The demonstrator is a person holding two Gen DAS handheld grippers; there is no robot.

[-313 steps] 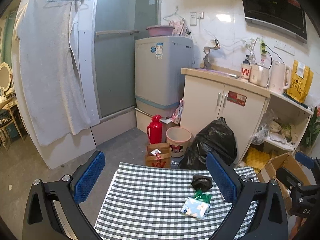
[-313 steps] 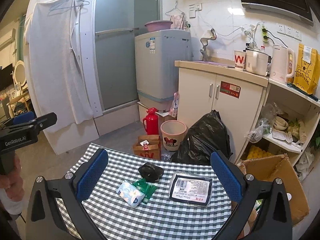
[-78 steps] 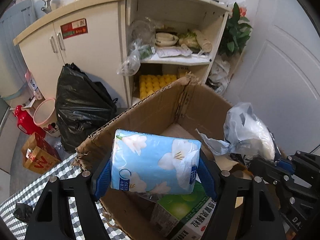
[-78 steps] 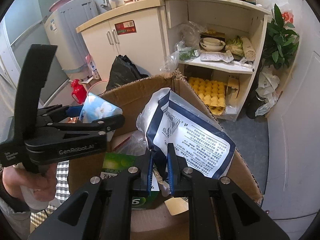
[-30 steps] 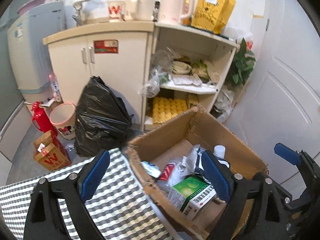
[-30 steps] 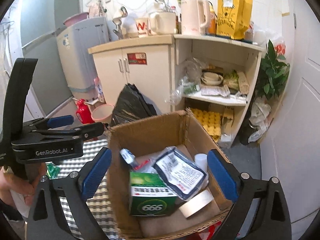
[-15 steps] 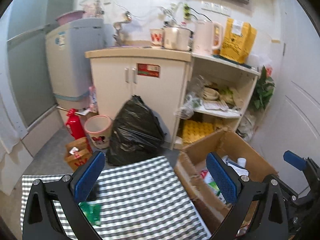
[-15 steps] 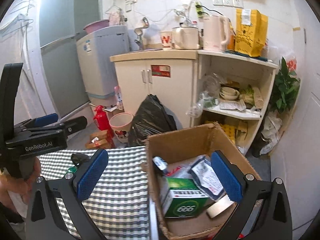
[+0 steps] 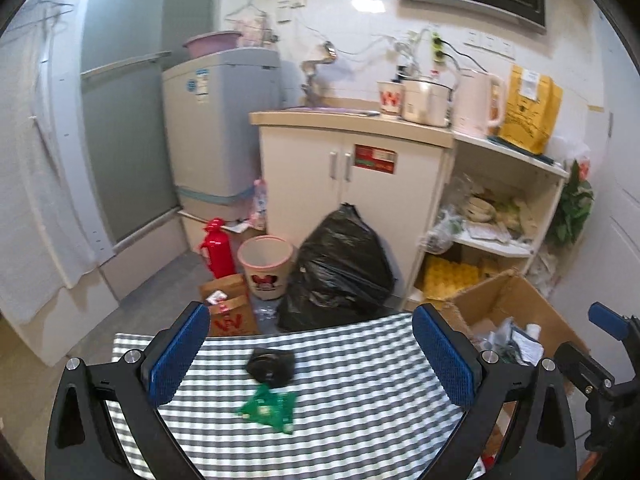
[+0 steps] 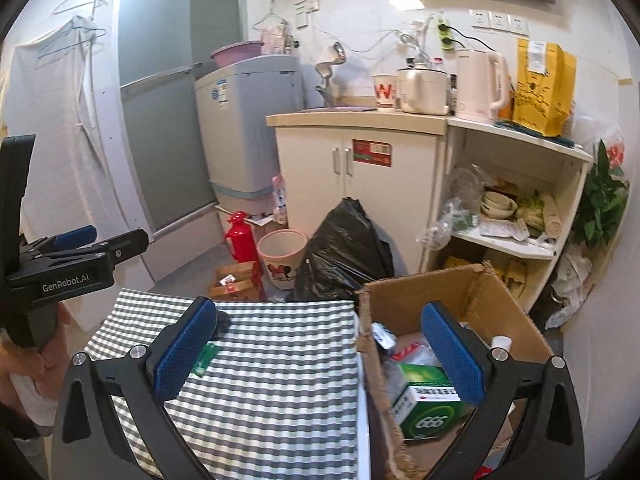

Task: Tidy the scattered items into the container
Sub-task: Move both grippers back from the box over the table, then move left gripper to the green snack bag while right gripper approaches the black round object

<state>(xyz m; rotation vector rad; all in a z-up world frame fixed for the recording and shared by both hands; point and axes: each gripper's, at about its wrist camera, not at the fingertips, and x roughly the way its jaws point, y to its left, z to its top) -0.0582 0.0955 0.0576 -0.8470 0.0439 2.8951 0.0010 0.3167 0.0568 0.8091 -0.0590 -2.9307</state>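
On the checked tablecloth point(image 9: 360, 392) lie a black round object point(image 9: 270, 365) and, just in front of it, a green packet point(image 9: 269, 401). My left gripper point(image 9: 312, 354) hangs open above them, holding nothing. My right gripper point(image 10: 320, 344) is open too, over the table's right edge. The cardboard box point(image 10: 424, 292) stands right of the table and holds a green carton point(image 10: 426, 402), a white bottle and plastic packets. In the right wrist view the black object point(image 10: 222, 326) and green packet point(image 10: 204, 358) peek out beside the left finger.
Behind the table stand a black rubbish bag point(image 9: 340, 268), a pink bin point(image 9: 265, 260), a red flask point(image 9: 216, 246) and small brown boxes point(image 9: 230, 312). A white cupboard point(image 9: 352, 180) and open shelves point(image 9: 496, 208) line the wall. A hand point(image 10: 24, 364) holds the left gripper's handle.
Both grippers have let go of their items into the box and swung back left over the table. The tissue pack and the white-labelled pouch have left the table.
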